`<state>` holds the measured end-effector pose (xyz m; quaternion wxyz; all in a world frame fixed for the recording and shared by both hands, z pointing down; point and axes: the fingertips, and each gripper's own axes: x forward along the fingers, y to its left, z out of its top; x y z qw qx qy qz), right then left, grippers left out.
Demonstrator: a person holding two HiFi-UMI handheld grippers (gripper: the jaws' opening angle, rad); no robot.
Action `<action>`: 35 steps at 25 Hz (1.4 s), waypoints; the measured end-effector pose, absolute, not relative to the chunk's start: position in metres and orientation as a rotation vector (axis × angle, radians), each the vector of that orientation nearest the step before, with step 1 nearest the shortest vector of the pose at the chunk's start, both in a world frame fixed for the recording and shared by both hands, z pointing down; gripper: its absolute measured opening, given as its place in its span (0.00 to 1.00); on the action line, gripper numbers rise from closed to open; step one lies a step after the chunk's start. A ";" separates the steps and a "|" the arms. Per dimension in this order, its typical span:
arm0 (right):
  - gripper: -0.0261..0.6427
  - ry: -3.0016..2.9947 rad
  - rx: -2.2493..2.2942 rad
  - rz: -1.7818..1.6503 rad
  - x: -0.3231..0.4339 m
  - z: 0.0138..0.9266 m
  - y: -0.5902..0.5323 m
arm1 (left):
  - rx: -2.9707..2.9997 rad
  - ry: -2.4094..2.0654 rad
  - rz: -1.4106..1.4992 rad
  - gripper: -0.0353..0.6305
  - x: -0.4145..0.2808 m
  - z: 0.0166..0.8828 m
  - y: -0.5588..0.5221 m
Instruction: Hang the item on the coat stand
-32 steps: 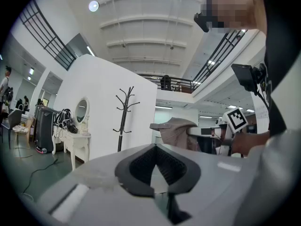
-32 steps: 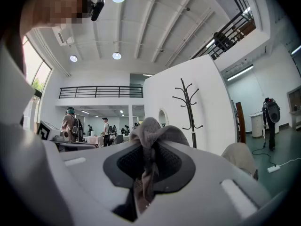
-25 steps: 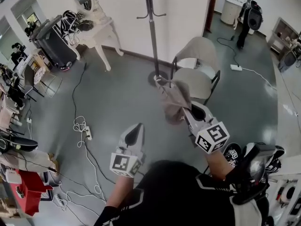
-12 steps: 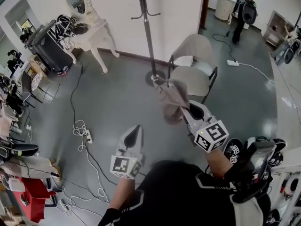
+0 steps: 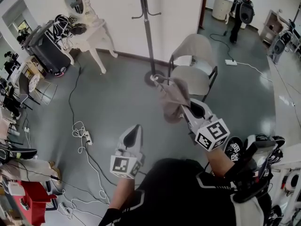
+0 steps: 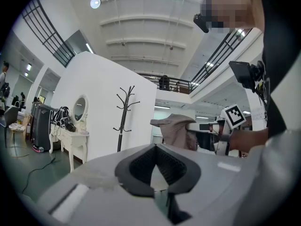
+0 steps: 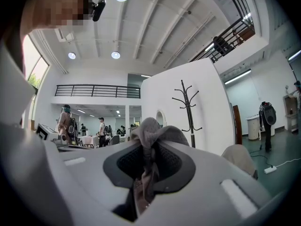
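Note:
A taupe garment [image 5: 172,98] hangs bunched from my right gripper [image 5: 184,108], which is shut on its fabric; in the right gripper view the cloth [image 7: 151,132] fills the gap between the jaws of that gripper [image 7: 149,150]. The black coat stand [image 5: 148,32] rises ahead by the white wall, beyond the garment. Its hooked top [image 7: 188,95] shows right of the cloth. My left gripper [image 5: 135,131] is held lower left, shut and with nothing in it. In its own view, the left gripper [image 6: 155,147] has the stand [image 6: 124,112] ahead on its left and the garment [image 6: 176,130] on its right.
A beige chair [image 5: 196,62] stands right of the stand's base [image 5: 153,77]. A white dressing table with an oval mirror [image 5: 89,29] and a black case [image 5: 47,44] are at the left. Cables [image 5: 80,128] trail over the grey floor. A person [image 5: 242,13] stands far right.
My left gripper has shifted a little while staying shut. The right gripper keeps its hold on the garment in about the same place. The head view has drifted slightly.

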<state>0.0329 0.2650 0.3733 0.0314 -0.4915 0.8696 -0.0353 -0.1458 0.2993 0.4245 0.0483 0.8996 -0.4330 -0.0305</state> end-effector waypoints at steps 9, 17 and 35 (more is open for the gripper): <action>0.11 2.647 -1.568 -0.072 0.002 0.368 0.262 | 2.783 -1.286 -0.086 0.10 -0.185 0.425 0.292; 0.11 2.636 -1.594 -0.084 -0.008 0.368 0.249 | 2.787 -1.277 -0.082 0.10 -0.205 0.430 0.283; 0.11 2.615 -1.507 -0.073 0.008 0.357 0.139 | 2.739 -1.372 -0.043 0.10 -0.193 0.430 0.188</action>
